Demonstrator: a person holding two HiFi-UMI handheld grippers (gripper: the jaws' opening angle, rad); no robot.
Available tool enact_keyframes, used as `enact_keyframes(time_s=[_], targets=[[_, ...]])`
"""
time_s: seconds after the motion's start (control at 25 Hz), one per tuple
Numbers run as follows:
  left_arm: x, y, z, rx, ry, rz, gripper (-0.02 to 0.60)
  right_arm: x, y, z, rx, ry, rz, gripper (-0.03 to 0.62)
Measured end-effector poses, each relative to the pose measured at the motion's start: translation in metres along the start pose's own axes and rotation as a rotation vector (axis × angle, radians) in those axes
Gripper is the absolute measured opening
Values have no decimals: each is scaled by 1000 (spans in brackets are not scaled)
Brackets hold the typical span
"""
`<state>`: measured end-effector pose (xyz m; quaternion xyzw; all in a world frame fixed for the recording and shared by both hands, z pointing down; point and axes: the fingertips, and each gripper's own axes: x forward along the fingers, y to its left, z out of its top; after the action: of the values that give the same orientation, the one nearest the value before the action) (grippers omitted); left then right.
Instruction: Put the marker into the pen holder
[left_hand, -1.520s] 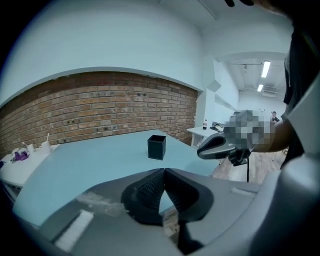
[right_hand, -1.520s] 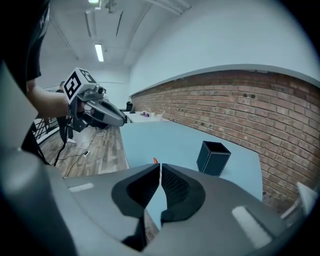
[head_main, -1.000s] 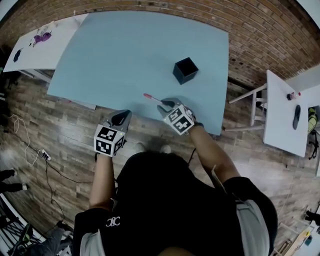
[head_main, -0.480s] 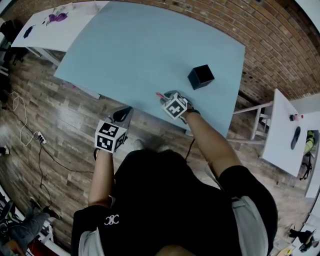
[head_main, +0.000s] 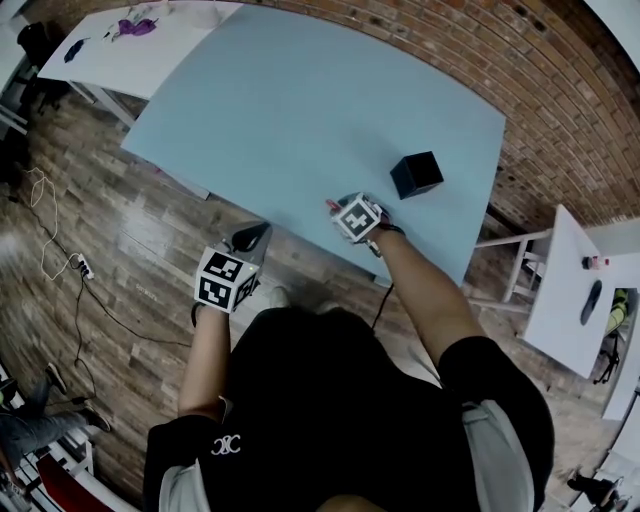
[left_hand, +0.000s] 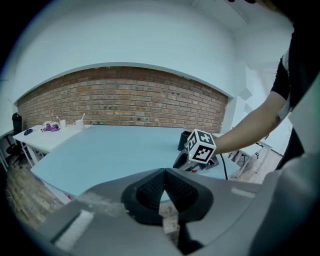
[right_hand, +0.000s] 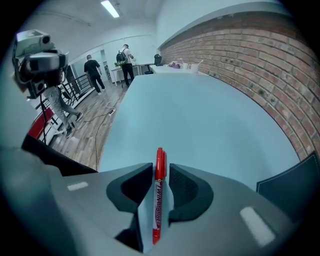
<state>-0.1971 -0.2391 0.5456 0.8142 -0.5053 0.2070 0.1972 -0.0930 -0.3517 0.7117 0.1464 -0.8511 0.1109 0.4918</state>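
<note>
We have the right gripper (head_main: 337, 207) tipped steeply down onto the blue table (head_main: 280, 100), close to its near edge, and the red marker (head_main: 329, 205) lies flat on the tabletop between its jaws. In the right gripper view the marker (right_hand: 158, 195) runs straight along the gap with its red cap pointing away from us. The pad on the left of that view sits close against the barrel, while a sliver of table shows between the barrel and the other pad. The jaws therefore stand fairly wide and are not clamped; they have just been opening, with the marker between them.

A second ago most of the marker showed in the head view, stretching left of the gripper, whose tips were only at its nearer end. Since then the gripper has come forward and down over it, and now only the red end peeks out past the marker cube. The marker itself lies on the same stretch of table as before.

The black pen holder (head_main: 417, 174) stands upright farther off and to the right, apart from the gripper, as before. Its corner shows at the right edge of the right gripper view (right_hand: 295, 185).

Our left gripper (head_main: 254, 236) stays just off the table's near edge, over the wooden floor (head_main: 120, 250), its jaws pressed together on nothing.
</note>
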Motion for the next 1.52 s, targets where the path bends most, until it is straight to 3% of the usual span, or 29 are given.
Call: enact_keyframes(time_s=[0.28,0.64,1.0,1.24,1.52], targets=[[6,5,4,15,-1,-4,3,1,5,4,28,-33,24,83],[7,5,8,20,-12,-11,3,-3,1,-2,11,-27,-60,69],[10,6,21,37,-46,-38,3,-44,-9,40,81,-246,-140,69],[21,7,29,61,-70,-75,3,-99,6,71,108,-438,-159,69],[38,5,54,72,-158,-158,3,-180,12,100,184,-712,-241,69]])
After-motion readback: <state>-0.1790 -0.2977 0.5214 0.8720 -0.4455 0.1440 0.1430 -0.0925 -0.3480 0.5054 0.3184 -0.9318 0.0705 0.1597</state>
